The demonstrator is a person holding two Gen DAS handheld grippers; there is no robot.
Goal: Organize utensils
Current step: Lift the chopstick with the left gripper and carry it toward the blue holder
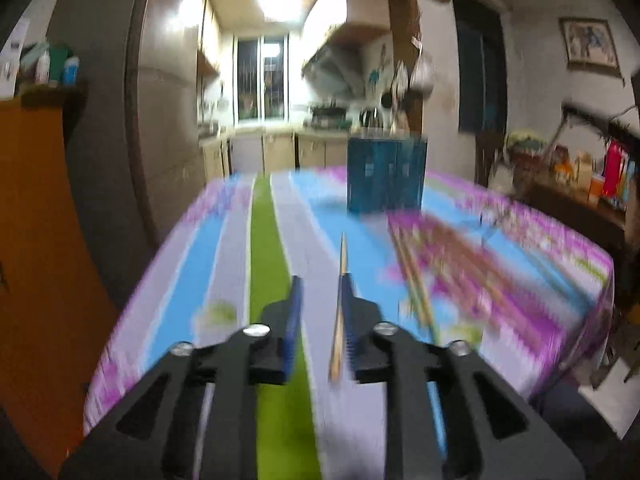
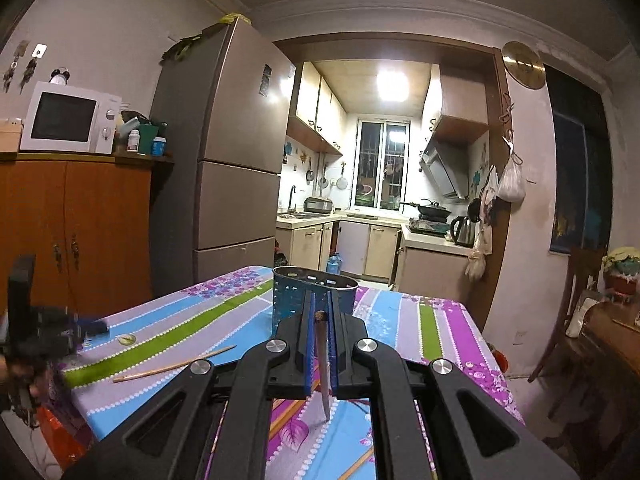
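The right gripper [image 2: 321,312] has its fingers closed on one chopstick [image 2: 323,364], held just short of the blue holder [image 2: 296,300] standing on the surface [image 2: 400,316]. The left gripper [image 1: 320,296] stands with fingers apart; a loose chopstick [image 1: 339,308] lies beneath, ungripped. More chopsticks [image 1: 412,280] remain scattered beside it. Judged early: most sorting is outstanding.

Blue perforated holder [image 2: 314,292] upright; chopstick [image 2: 174,365] flat.
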